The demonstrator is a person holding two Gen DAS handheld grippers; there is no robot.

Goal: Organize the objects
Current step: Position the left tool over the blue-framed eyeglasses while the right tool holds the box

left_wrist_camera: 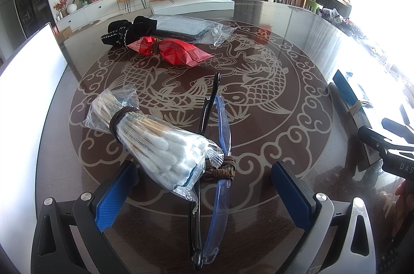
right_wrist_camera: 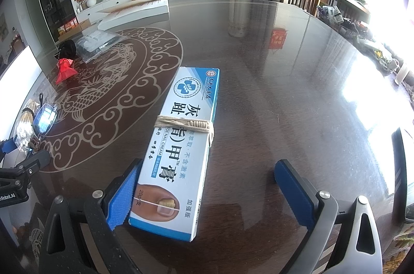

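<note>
My left gripper [left_wrist_camera: 204, 183] is open over the dark table [left_wrist_camera: 297, 46]. Between its blue pads lie a clear bag of cotton swabs [left_wrist_camera: 157, 144] bound with a brown band and a pair of glasses [left_wrist_camera: 214, 144] with black and blue arms, tied with brown cord. My right gripper [right_wrist_camera: 209, 191] is open around the near end of a white-and-blue nail cream box [right_wrist_camera: 181, 144] wrapped with a beige band; its left pad touches the box. A red packet [left_wrist_camera: 170, 50], black fabric [left_wrist_camera: 126, 32] and a clear bagged grey item [left_wrist_camera: 186, 28] lie farther back.
A white flat box [left_wrist_camera: 191, 2] sits at the table's far edge. A white panel [left_wrist_camera: 28, 82] stands at the left. Clutter lines the bright right side [right_wrist_camera: 362, 36]. The right gripper's body [left_wrist_camera: 388, 152] shows at the right of the left wrist view.
</note>
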